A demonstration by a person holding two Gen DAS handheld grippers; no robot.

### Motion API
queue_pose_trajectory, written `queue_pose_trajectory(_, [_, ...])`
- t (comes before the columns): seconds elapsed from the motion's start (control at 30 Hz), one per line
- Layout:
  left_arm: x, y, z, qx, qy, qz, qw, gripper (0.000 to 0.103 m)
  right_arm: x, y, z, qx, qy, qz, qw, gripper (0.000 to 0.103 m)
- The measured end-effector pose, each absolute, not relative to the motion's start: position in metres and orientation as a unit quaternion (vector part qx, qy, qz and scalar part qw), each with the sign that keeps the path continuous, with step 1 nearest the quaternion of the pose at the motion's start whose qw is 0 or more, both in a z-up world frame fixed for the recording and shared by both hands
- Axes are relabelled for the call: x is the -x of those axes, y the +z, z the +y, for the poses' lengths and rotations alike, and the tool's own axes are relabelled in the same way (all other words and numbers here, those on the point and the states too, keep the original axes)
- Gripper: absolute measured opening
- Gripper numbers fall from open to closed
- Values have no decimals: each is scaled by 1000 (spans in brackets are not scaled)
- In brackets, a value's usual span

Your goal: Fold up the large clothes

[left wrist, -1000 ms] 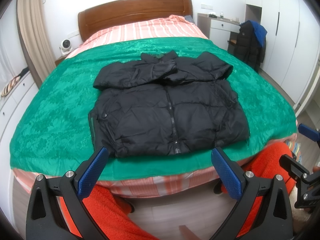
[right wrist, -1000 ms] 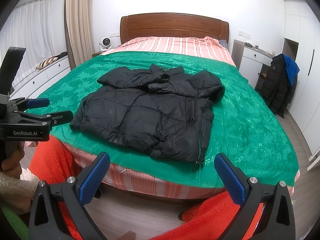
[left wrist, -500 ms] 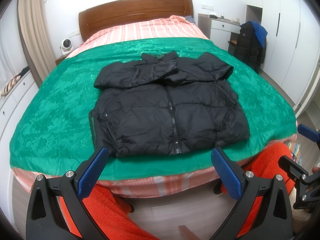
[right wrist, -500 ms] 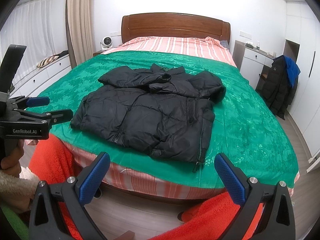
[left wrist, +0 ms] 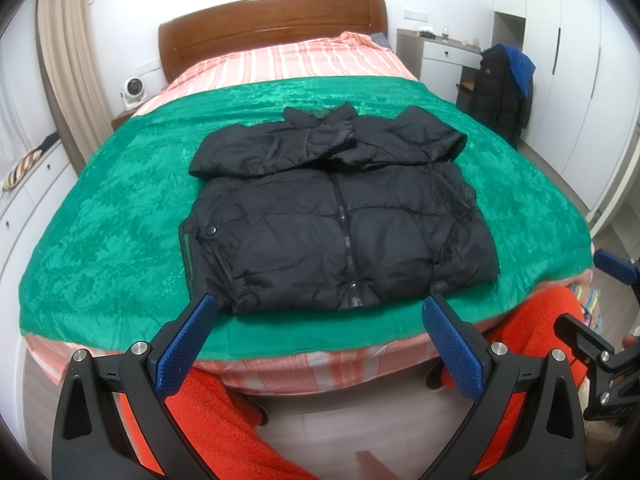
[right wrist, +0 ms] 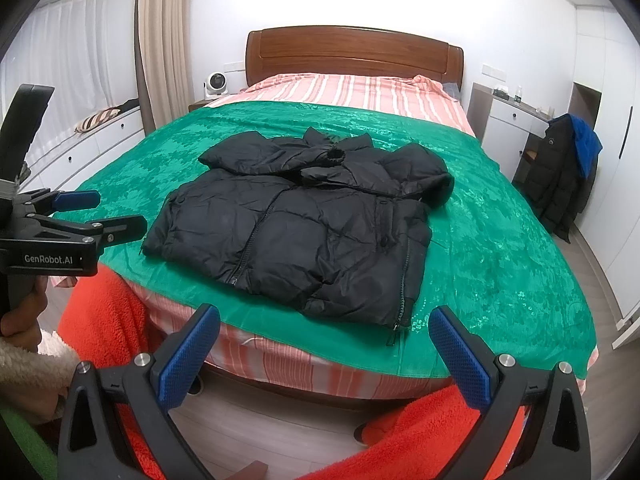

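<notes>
A black puffer jacket [left wrist: 336, 216] lies zipped on the green blanket [left wrist: 120, 216], front up, both sleeves folded across its chest. It also shows in the right wrist view [right wrist: 304, 224]. My left gripper [left wrist: 320, 312] is open and empty, held off the foot of the bed just short of the jacket's hem. My right gripper [right wrist: 324, 320] is open and empty, held off the bed's foot edge near the jacket's right hem corner. The left gripper also shows at the left of the right wrist view [right wrist: 98, 212].
The bed has a striped pink sheet [left wrist: 312, 60] and a wooden headboard [left wrist: 272, 24]. A dark coat [left wrist: 504, 92] hangs on a chair by the white wardrobe at the right. White drawers [right wrist: 92, 140] run along the left wall. My orange-clad legs [left wrist: 216, 412] stand below the grippers.
</notes>
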State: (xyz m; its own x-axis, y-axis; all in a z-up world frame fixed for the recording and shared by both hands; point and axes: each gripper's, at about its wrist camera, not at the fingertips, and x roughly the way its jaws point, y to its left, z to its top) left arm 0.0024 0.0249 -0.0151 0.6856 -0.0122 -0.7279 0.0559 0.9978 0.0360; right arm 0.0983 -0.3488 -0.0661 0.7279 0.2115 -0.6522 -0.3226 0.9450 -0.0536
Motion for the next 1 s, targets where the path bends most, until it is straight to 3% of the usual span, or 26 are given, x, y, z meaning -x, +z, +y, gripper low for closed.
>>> queue_pose_trajectory(0.23, [-14, -19, 40, -16, -12, 413, 911, 103, -100, -63, -357, 100, 132, 309, 937, 103])
queue_pose_trajectory(0.37, [-54, -49, 104, 60, 17, 463, 884, 103, -126, -59, -401, 89, 74, 286, 951, 103])
queue_pose_trajectory(0.5, [-97, -111, 178, 171, 1, 537, 826, 103, -189, -95, -459, -30, 104, 372, 922, 103])
queue_pose_trajectory(0.57, [-112, -138, 201, 194, 4, 556, 808, 103, -224, -132, -475, -88, 131, 442, 883, 103])
queue_pose_trajectory(0.67, [-131, -167, 217, 198, 10, 571, 797, 103, -253, -171, -471, -132, 177, 477, 851, 103])
queue_pose_trajectory(0.87, [-147, -175, 195, 196, -42, 557, 806, 102, -285, -206, -432, -123, 198, 514, 826, 103])
queue_pose_trajectory(0.93, [-154, -177, 183, 160, -37, 557, 814, 100, -290, -213, -423, -107, 176, 533, 821, 86])
queue_pose_trajectory(0.97, [-156, -181, 181, 155, -31, 560, 813, 88, -290, -216, -422, -104, 165, 540, 819, 61])
queue_pose_trajectory(1.0, [-158, -184, 180, 160, -26, 566, 808, 65, -289, -216, -421, -102, 163, 541, 819, 39])
